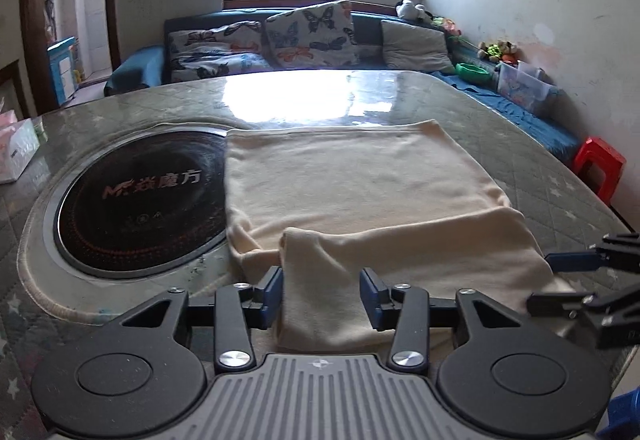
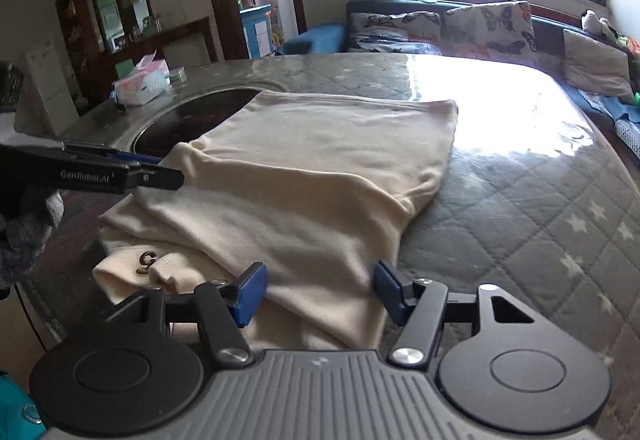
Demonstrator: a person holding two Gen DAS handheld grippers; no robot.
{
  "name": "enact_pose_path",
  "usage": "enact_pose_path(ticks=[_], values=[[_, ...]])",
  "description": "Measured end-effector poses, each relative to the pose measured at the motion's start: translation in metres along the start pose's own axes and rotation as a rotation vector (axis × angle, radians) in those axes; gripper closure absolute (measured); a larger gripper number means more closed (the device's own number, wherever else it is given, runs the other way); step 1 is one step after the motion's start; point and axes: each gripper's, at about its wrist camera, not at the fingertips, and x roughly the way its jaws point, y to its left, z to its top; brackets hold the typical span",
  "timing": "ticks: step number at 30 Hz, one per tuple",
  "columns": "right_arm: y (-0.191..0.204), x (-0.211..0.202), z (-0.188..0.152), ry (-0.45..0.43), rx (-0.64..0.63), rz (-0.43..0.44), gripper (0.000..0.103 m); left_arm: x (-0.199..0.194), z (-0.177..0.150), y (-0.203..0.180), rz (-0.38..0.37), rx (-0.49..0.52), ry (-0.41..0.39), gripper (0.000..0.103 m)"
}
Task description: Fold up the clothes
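A cream garment (image 1: 360,192) lies partly folded on the quilted table, its left edge over a black round cooktop. Its near part is folded over into a thick band. My left gripper (image 1: 321,290) is open, its blue pads on either side of the near folded edge. My right gripper (image 2: 318,290) is open, its pads astride the garment's (image 2: 312,168) near edge. The right gripper also shows at the right of the left wrist view (image 1: 560,280). The left gripper shows at the left of the right wrist view (image 2: 160,168), over the garment's left side.
The black cooktop (image 1: 136,196) is set into the table (image 1: 560,168) at left. Tissue boxes (image 2: 140,84) stand at the table's far left. A sofa with butterfly cushions (image 1: 308,32) runs behind. A red stool (image 1: 598,168) stands at right.
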Motion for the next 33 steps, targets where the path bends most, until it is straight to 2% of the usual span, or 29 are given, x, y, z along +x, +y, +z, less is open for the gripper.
enact_pose_path(ticks=[4,8,11,13,15,18,21,26,29,31,33], values=[[-0.002,-0.007,0.013,-0.047,0.003,-0.005,0.042,-0.002,0.003,0.0,0.003,-0.003,-0.015,0.057],[0.002,0.001,0.032,-0.086,-0.015,0.035,0.042,-0.003,0.007,0.001,0.005,-0.007,-0.032,0.057],[0.006,0.018,0.04,-0.078,-0.029,0.072,0.042,0.002,0.008,0.003,0.012,-0.011,-0.026,0.057],[0.003,0.035,0.039,-0.037,-0.026,0.045,0.042,0.006,0.007,0.006,0.02,-0.013,-0.014,0.057],[-0.002,0.043,0.034,-0.025,-0.021,0.016,0.048,0.01,0.004,0.009,0.028,-0.012,-0.001,0.058],[-0.007,0.036,0.031,-0.028,-0.007,0.02,0.048,0.015,-0.001,0.013,0.041,-0.011,0.018,0.057],[-0.006,0.029,0.03,-0.032,-0.023,0.003,0.048,0.009,0.002,0.012,0.044,-0.015,0.002,0.057],[0.002,0.007,0.029,-0.063,-0.034,0.031,0.049,-0.002,0.009,0.005,0.011,-0.014,-0.043,0.057],[0.009,0.001,0.02,-0.033,-0.042,0.072,0.049,0.005,0.006,-0.002,-0.004,0.005,-0.027,0.057],[0.01,0.007,0.011,0.002,-0.046,0.059,0.05,0.01,0.003,-0.005,0.002,0.018,-0.011,0.057],[0.01,0.005,0.006,-0.003,-0.055,0.054,0.05,0.012,0.001,-0.006,0.009,0.025,-0.006,0.057]])
